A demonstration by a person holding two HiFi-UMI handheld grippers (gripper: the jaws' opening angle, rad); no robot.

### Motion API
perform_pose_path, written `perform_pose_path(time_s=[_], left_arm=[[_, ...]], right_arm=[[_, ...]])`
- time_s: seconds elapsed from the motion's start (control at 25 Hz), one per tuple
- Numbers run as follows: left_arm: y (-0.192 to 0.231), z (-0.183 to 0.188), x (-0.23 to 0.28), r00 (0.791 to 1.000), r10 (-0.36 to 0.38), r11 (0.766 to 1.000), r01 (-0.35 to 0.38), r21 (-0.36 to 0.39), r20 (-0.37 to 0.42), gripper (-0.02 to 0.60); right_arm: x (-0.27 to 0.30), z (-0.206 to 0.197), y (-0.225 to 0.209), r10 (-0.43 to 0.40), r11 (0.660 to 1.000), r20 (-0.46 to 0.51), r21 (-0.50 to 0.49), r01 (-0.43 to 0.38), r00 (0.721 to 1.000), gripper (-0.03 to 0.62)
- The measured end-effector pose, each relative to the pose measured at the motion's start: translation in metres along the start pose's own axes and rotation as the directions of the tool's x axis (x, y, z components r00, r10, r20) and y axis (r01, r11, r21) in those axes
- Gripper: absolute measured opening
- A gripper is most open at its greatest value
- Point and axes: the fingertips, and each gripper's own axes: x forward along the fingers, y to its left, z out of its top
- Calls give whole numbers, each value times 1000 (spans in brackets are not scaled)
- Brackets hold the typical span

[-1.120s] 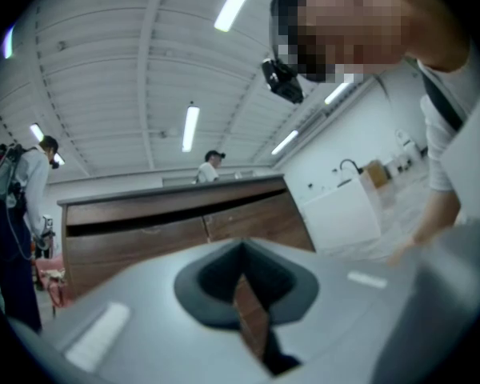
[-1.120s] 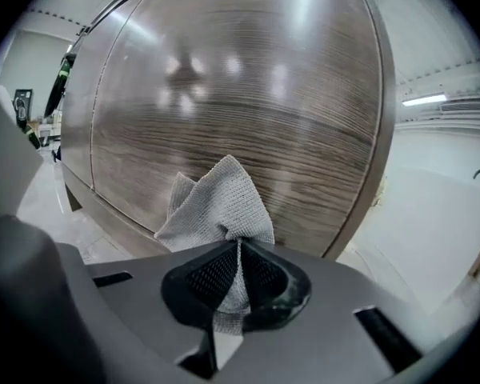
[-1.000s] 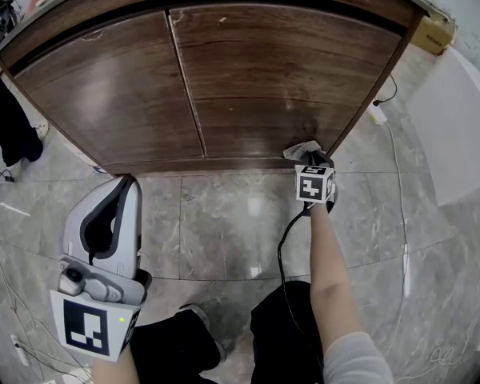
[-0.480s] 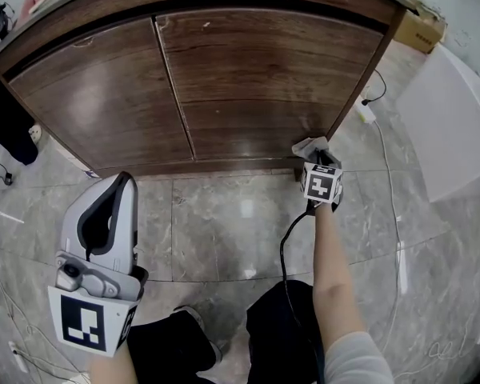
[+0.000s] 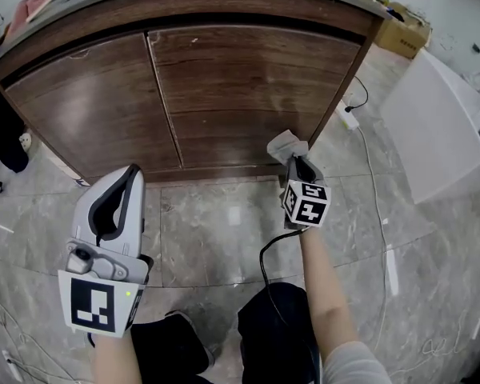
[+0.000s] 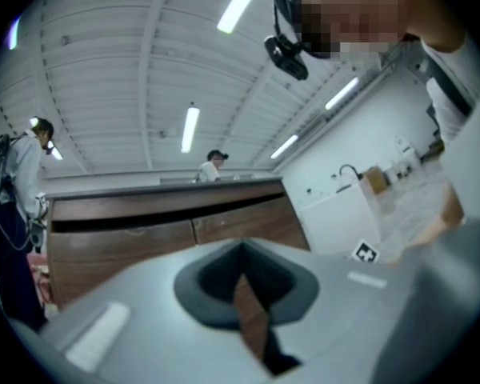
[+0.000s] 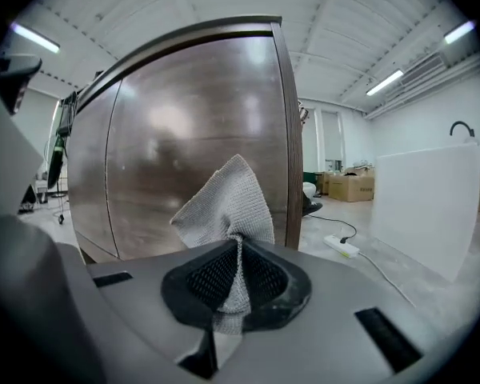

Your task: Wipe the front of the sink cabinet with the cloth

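Note:
The sink cabinet [image 5: 224,94] has two dark wood doors and fills the top of the head view. A grey knitted cloth [image 5: 286,144] is held low at the right door's bottom edge, close to the cabinet's right corner. My right gripper [image 5: 296,165] is shut on it. In the right gripper view the cloth [image 7: 228,202] stands up from the shut right gripper [image 7: 238,245] in front of the door [image 7: 176,150]. Whether cloth and door touch, I cannot tell. My left gripper [image 5: 130,176] hangs shut and holds nothing over the floor, short of the left door; its own view shows the left gripper [image 6: 242,254] closed.
A white power strip [image 5: 348,112] with its cable lies on the grey tiled floor right of the cabinet. A large white box [image 5: 436,126] stands further right, a cardboard box [image 5: 408,26] behind it. A black cable [image 5: 270,250] trails from my right gripper. The person's knees [image 5: 224,334] are below.
My right gripper with the cloth has shifted a little left along the cabinet's bottom edge, away from the right corner. The left gripper has stayed much where it was.

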Motion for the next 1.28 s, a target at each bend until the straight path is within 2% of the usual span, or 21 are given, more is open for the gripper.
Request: perform_pose_path(time_s=[0.16,0.48,0.6,0.72,0.8,0.88,1.08,1.28], left_arm=[[5,-7,8,1000,24,1000,-24,-18,-9,4],[7,-27,37,1000,22,998,-23,-63,-20,3],[8,-30,50,1000,18,992,-20,-121,-16,3],[5,-29,60,1000,-2,991,1,-132,-11,3],[2,-30,62,1000,-9,990,6,-140,-24,3],[3,-31,59,999,-7,984,-2,-181,-47,3],[7,-11,50,994,-27,972,0,-237,-109,3],[23,40,41,991,-24,964,-13,-267,-132,3]], right_arm=[[-21,26,15,37,998,58,44,-40,998,17],[-56,79,39,98,993,183,49,-109,978,17],[-65,94,47,109,992,206,39,-120,972,17],[-78,116,53,113,993,239,12,-119,964,17],[-89,132,60,126,992,259,-18,-125,958,17],[-103,145,67,144,990,263,-35,-140,954,17],[-142,183,77,165,986,247,-29,-163,955,17],[-186,222,83,175,984,200,-5,-177,964,17]])
